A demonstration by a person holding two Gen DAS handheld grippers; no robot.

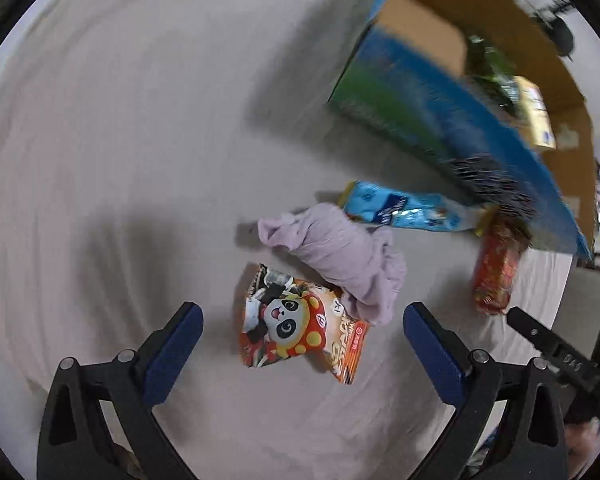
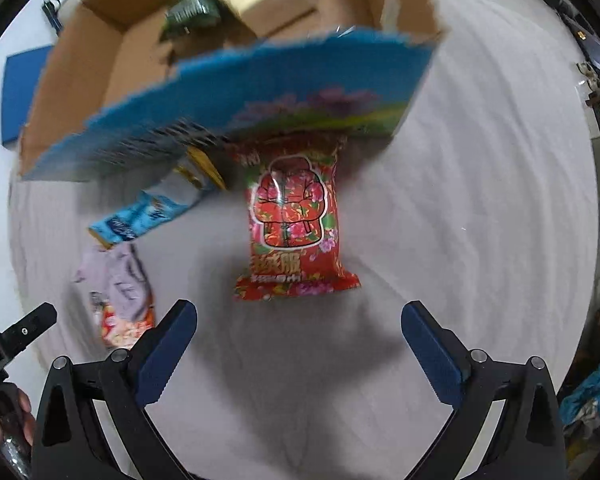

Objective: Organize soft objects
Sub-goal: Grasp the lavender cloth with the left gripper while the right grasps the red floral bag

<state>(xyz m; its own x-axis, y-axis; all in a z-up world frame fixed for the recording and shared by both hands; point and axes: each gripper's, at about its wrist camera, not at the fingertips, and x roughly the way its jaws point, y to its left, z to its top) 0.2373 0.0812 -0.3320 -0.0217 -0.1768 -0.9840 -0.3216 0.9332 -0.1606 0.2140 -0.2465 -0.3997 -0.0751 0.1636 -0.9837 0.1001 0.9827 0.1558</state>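
My left gripper point(image 1: 302, 316) hangs spread wide over the panda snack packet point(image 1: 300, 330) with the lilac cloth point(image 1: 340, 256) overlapping its far edge, while my right gripper point(image 2: 299, 316) — equally wide, holding nothing — faces the red floral packet point(image 2: 294, 220) on the bed sheet point(image 2: 480, 200), its far end under the cardboard box's point(image 2: 100, 80) blue flap — the blue packet point(image 2: 148, 212) just left.

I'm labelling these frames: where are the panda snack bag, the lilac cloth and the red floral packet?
panda snack bag point(image 1: 290, 326), left wrist view, on the panda face.
lilac cloth point(image 1: 340, 252), left wrist view, middle of the bundle.
red floral packet point(image 2: 292, 216), right wrist view, on the printed jacket.
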